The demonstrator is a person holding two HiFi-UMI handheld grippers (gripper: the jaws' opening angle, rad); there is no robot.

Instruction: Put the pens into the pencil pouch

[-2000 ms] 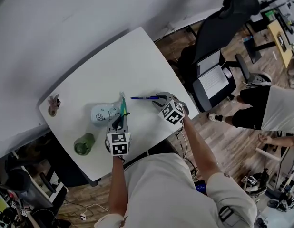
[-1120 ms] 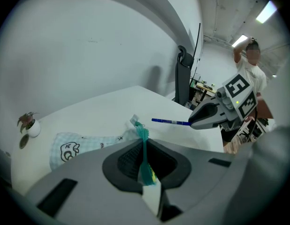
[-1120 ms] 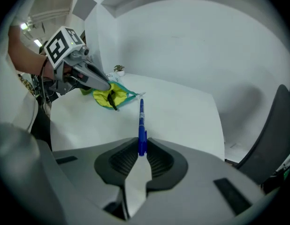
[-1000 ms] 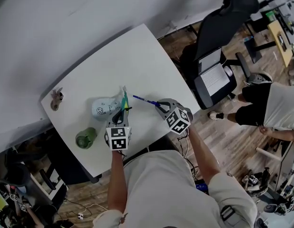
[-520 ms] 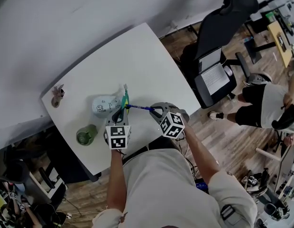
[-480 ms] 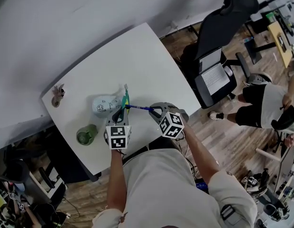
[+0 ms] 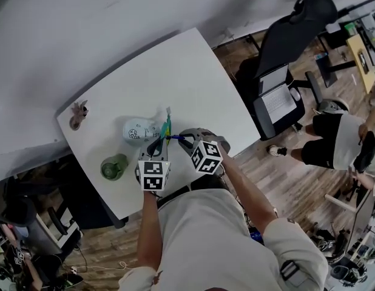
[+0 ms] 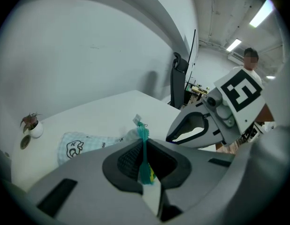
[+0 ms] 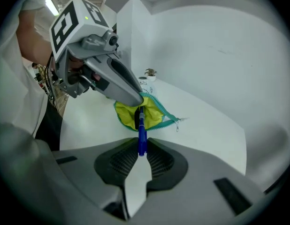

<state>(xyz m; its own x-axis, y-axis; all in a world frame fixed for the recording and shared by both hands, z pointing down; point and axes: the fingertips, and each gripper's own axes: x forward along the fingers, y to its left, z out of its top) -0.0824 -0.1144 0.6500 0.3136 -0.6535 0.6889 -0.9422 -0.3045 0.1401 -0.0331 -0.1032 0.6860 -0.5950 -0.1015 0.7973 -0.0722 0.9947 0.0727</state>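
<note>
Jaws of the right gripper (image 9: pixel 141 150) pinch the tail of a blue pen (image 9: pixel 141 128), which points straight ahead at the yellow-lined mouth of the pouch (image 9: pixel 154 112). Whether its tip is already inside, I cannot tell. Jaws of the left gripper (image 8: pixel 145 165) are clamped on the pouch's teal zipper edge and lift it so the mouth gapes toward the pen, which I judge should ease entry. The rest of the pouch lies on the white counter (image 7: pixel 175 71). Farther off, near the corner, stands a small potted plant (image 7: pixel 78 114), well apart.
</note>
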